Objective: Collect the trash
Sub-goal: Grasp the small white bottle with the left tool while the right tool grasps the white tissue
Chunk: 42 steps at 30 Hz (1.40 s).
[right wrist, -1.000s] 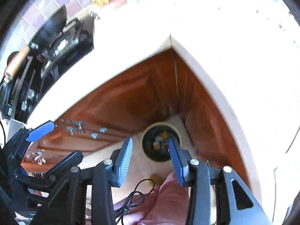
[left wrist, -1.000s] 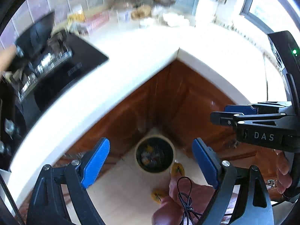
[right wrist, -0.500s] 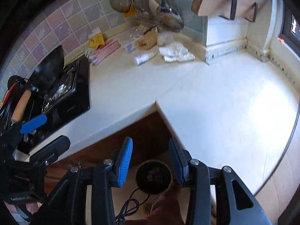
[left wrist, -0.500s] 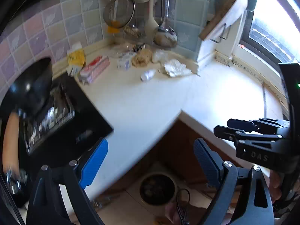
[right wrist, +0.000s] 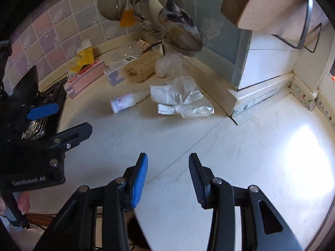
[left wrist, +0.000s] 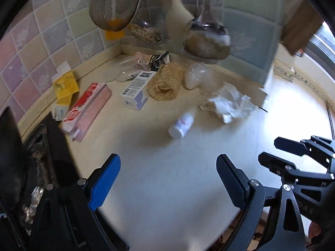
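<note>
Lying ahead of open right tool (right wrist: 168, 179), crumpled paper (right wrist: 182, 98)

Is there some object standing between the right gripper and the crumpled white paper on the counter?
Nothing visible does. Only bare counter lies between the open right gripper and the crumpled paper; the small white bottle lies left of it.

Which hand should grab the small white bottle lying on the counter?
Probably left. The left gripper is open and the bottle lies straight ahead between its fingers; from the right gripper, it sits off to the left.
</note>
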Each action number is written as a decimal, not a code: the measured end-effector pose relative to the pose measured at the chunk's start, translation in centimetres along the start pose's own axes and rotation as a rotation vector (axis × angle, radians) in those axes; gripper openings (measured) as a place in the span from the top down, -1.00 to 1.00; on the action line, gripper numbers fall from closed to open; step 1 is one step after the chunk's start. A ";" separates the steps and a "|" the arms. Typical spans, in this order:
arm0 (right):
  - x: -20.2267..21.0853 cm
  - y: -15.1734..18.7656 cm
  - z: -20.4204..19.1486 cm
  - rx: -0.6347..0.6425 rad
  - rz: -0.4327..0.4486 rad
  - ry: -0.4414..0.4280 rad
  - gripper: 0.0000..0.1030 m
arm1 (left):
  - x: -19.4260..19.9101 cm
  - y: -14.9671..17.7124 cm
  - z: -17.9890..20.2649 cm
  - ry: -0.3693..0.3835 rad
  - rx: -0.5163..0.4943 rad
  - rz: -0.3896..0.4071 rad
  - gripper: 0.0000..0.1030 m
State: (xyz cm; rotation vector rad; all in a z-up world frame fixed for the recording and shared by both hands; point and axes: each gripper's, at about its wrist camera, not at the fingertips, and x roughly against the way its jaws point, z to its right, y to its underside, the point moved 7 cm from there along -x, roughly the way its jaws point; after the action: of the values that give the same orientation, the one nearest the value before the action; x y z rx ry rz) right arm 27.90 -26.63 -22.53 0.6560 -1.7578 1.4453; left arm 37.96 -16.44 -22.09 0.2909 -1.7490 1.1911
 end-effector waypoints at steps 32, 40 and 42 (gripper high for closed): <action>-8.2 -7.1 -3.1 0.394 0.068 0.240 0.10 | -10.8 -4.8 -0.4 0.182 -0.037 -0.205 0.09; -7.4 -6.8 -2.1 0.389 0.091 0.259 0.44 | -10.4 -5.2 -0.9 0.219 -0.010 -0.200 0.56; -6.6 -6.4 -2.1 0.377 0.097 0.243 0.46 | -10.3 -5.2 -1.2 0.223 0.001 -0.196 0.57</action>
State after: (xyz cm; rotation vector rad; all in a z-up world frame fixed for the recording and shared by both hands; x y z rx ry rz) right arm 37.26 -26.59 -23.97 0.5602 -1.3588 1.8631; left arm 47.18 -21.09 -27.31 0.3098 -1.4911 1.0408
